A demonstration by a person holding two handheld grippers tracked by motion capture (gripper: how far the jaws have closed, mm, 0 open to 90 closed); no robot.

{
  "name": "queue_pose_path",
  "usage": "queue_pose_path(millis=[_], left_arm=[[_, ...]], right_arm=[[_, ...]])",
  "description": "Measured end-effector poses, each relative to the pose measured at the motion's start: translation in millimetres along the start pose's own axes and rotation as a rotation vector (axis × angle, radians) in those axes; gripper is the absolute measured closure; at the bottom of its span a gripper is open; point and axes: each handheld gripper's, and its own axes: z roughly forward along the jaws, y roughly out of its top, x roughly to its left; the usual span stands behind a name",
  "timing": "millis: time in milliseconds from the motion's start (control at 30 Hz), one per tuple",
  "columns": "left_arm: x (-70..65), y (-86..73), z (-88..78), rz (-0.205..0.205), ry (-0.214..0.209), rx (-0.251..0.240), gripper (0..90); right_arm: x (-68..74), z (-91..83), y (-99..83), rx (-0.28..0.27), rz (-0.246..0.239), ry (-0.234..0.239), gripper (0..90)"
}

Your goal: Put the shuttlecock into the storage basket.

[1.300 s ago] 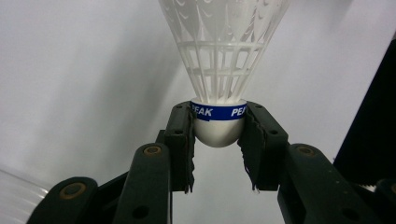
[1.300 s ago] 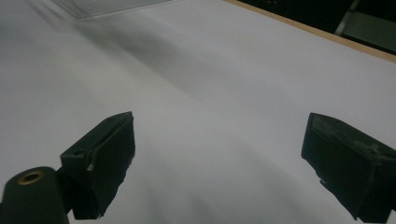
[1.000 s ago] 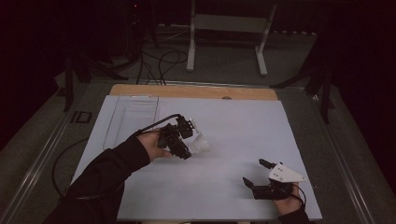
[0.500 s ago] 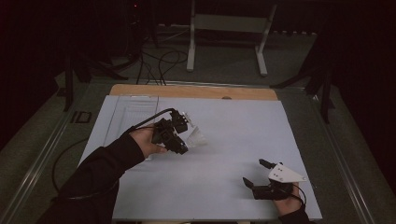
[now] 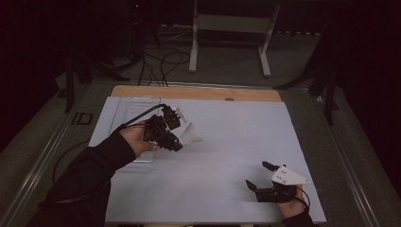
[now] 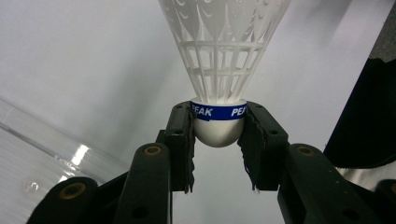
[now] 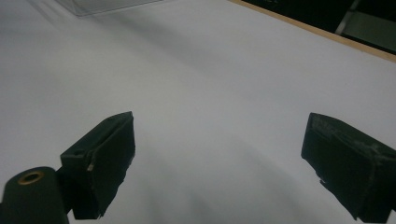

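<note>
The left hand (image 5: 135, 139) reaches in from the near left corner of the table (image 5: 222, 198), forearm in a dark sleeve angled toward the middle. Its left gripper (image 5: 171, 135) is clenched on a white shuttlecock (image 5: 190, 135): in the left gripper view the two black jaws pinch the rounded cork base, just under a blue band lettered PEAK, and the plastic skirt (image 6: 224, 51) fans away from the jaws. The shuttlecock is held above the left half of the table, nearer the far edge than the near one.

The right gripper (image 5: 262, 177) sits near the near right corner, jaws spread wide with nothing between them, a grey three-cornered plate on top.

The table is covered in white, with a bare wooden strip (image 5: 189, 92) along the far edge. A clear flat tray (image 5: 125, 111) lies at the far left corner. Beyond stand a dark floor, cables (image 5: 163, 59) and a white metal stand (image 5: 229, 28).
</note>
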Motion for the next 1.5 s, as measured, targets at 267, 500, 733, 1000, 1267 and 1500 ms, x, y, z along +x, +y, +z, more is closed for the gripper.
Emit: queue_pose_path(millis=[267, 500, 733, 1000, 1267, 1500], left_arm=[[8.2, -10.8, -7.1, -0.031, 0.022, -0.011, 66.5], [15.0, -20.9, -12.8, -0.057, 0.029, -0.015, 66.5], [21.8, -34.0, -21.2, -0.088, 0.042, -0.028, 66.5], [29.5, -48.0, -29.1, -0.125, 0.072, -0.036, 66.5], [34.6, -61.4, -35.2, -0.158, 0.077, -0.046, 66.5], [40.8, -77.1, -35.8, -0.189, 0.096, -0.042, 66.5]], right_arm=[[0.2, 0.2, 0.3, -0.002, 0.000, 0.003, 10.0], [0.2, 0.1, 0.3, -0.001, -0.001, 0.003, 10.0], [0.2, 0.1, 0.2, 0.000, 0.000, 0.003, 10.0], [0.3, 0.3, 0.3, 0.000, -0.001, 0.002, 10.0], [0.2, 0.0, 0.3, -0.001, -0.001, 0.002, 10.0], [0.4, 0.3, 0.2, 0.004, -0.001, 0.002, 10.0]])
